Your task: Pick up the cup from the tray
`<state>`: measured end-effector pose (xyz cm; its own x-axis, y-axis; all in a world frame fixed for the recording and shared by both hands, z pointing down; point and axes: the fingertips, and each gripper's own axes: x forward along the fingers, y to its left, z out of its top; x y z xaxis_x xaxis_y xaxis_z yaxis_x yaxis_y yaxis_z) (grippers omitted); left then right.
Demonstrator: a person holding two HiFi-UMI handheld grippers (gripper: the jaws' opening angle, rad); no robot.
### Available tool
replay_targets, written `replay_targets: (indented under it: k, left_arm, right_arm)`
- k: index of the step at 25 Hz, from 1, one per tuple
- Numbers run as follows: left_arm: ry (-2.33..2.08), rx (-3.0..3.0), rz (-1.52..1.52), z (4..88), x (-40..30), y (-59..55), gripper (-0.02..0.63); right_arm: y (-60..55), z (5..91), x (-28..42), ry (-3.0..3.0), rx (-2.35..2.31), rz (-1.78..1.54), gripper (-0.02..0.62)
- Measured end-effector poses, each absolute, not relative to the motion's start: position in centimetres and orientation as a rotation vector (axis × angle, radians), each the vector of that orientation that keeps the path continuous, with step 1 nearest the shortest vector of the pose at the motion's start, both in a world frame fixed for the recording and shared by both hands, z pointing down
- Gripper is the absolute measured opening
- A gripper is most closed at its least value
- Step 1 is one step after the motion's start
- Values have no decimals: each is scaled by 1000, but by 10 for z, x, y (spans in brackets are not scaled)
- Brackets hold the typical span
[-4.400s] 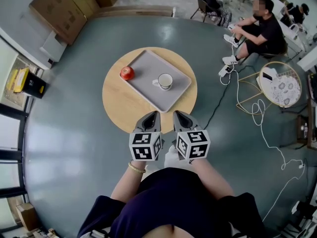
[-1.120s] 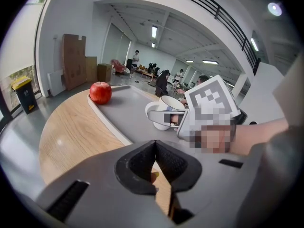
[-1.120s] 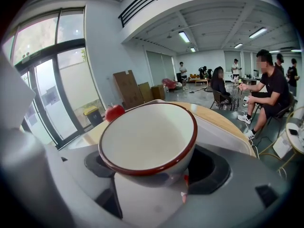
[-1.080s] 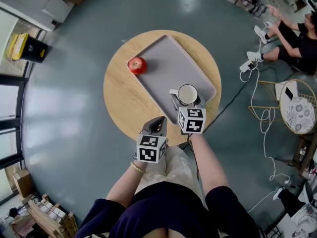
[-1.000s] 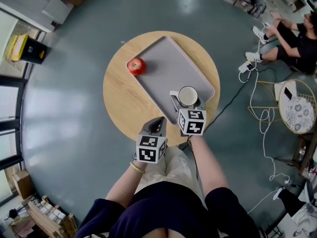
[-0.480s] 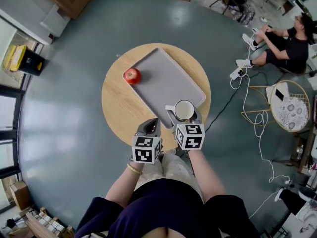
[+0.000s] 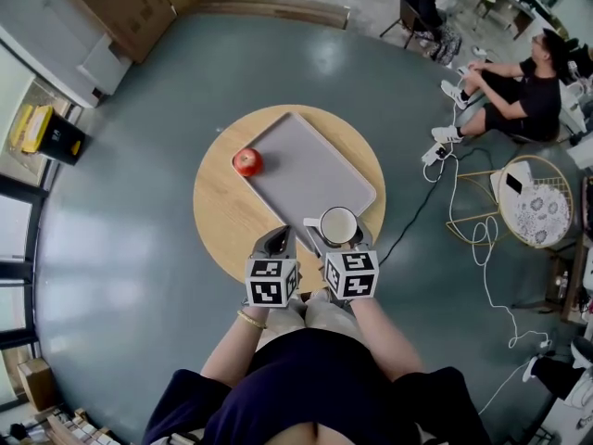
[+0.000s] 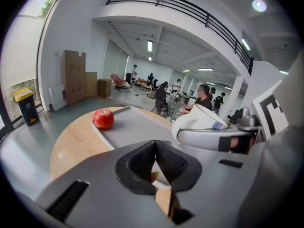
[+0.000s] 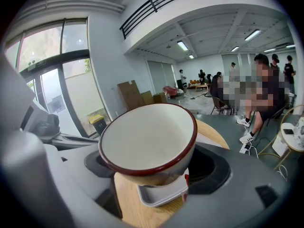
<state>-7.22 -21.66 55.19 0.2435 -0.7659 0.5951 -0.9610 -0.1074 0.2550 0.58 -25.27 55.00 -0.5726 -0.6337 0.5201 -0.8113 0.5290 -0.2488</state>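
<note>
1. Right hand-held gripper [image 7: 340,241] has its jaws clamped on the cup [image 9: 147,139], one on each side of the lower body. The grip is low and under the bowl of the cup.
2. Cup is white with a dark red rim, empty inside, handle pointing toward the left hand-held gripper. It sits tipped in the jaws, mouth leaning back toward the right gripper's camera.
3. Cup location: in the right jaws, over the near corner of the grey tray [image 7: 306,170]. From the right gripper view the tray corner shows below the cup's base, so it looks off the tray surface already, though only just.
4. Left hand-held gripper [image 8: 154,159] has its jaws closed together with nothing in them. It is parked just beside the right one at the near edge of the round wooden counter [image 7: 218,213].
5. Red apple [image 7: 246,162] sits at the tray's far-left corner, well apart from the cup and out of the way.
6. Step, as I read it: grasp made, lift under way, nearly done.
7. Next move calls for a firm squeeze and a straight rise clear of the tray rim. The tilt could let the cup slip, so level it.
</note>
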Motion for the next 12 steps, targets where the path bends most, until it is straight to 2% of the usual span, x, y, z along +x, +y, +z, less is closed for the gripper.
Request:
replay_targets:
  k: [12]
  left_arm:
    - [-1579, 1956, 412, 542, -65, -219, 8]
  right_arm:
    - [-250, 545, 5, -2414, 1190, 645, 407]
